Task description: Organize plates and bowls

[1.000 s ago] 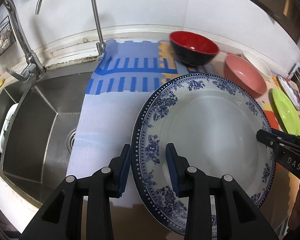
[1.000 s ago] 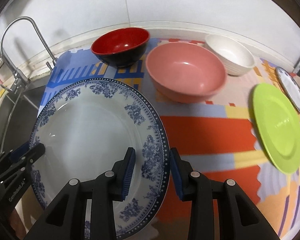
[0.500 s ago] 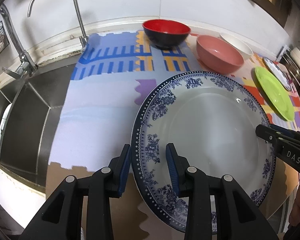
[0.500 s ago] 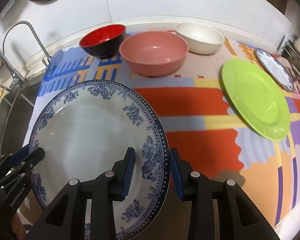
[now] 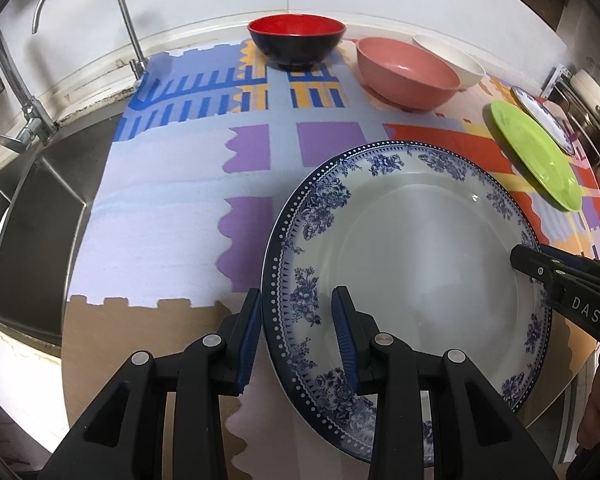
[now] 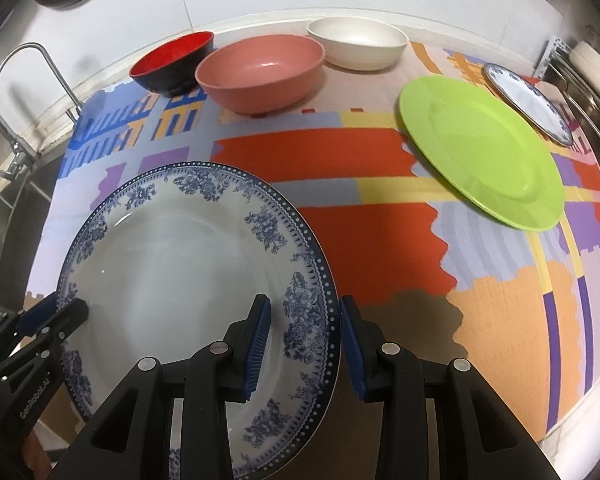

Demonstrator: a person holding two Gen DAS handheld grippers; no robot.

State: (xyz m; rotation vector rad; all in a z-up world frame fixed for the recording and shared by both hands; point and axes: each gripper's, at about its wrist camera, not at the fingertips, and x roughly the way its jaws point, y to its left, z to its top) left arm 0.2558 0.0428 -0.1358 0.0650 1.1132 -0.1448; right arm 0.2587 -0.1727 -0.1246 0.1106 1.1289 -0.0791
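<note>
A large blue-and-white floral plate [image 5: 412,248] [image 6: 188,256] is held over the front of the patterned mat [image 6: 380,160]. My left gripper [image 5: 296,292] is shut on its left rim, one pad above and one below. On the opposite rim my right gripper [image 6: 305,300] is shut in the same way. A red-and-black bowl [image 5: 296,42], a pink bowl [image 5: 406,74] and a white bowl [image 6: 358,46] stand in a row along the back wall. A green plate [image 6: 484,148] lies to the right, with a small blue-rimmed plate [image 6: 528,102] beyond it.
A steel sink [image 5: 40,208] with a tall faucet [image 5: 116,4] lies to the left of the mat. A wire rack with metal pots [image 6: 596,64] stands at the far right. The counter's front edge runs just under the grippers.
Both grippers have carried the floral plate to the right, away from the sink. The bowls and green plate now show more fully. Neither grip has changed.
</note>
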